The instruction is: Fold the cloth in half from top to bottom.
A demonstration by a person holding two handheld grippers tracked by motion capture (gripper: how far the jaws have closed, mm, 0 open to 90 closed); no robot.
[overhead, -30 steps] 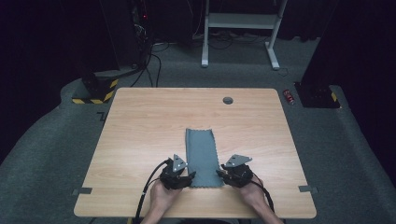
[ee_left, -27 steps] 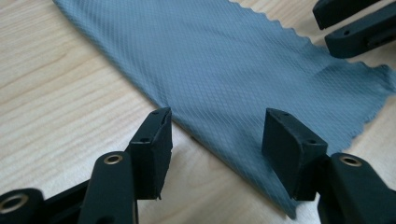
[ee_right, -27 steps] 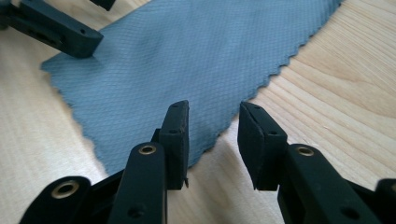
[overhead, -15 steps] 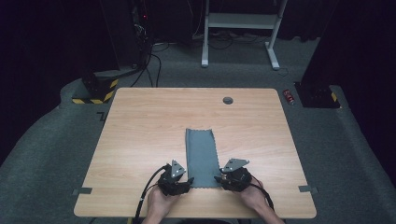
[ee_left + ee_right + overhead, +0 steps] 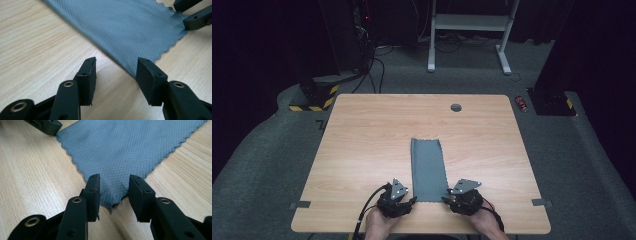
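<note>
I have both tongs down at the near end of the cloth [image 5: 428, 169], which lies flat on the table [image 5: 362, 150] with its long axis running straight away from me, so each near corner sits right ahead of one pair.

The left tongs [image 5: 116, 66] stand apart; their jaws have just been closing a little, but nothing is pinched. The cloth's left edge runs diagonally across the gap, and the corner lies just ahead of the farther jaw, so these tongs straddle the hem without pressing it. Across the cloth, the other tongs' jaws show at the opposite corner.

The right tongs [image 5: 113, 186] are also apart, with their corner of the cloth lying between the jaws. The pads seem to stand clear of the fabric on both sides, so I judge it not gripped yet.

The right pair is better placed, with its corner already inside the jaws. The left needs a small push forward and inward over its corner before I close both and lift the near edge.
</note>
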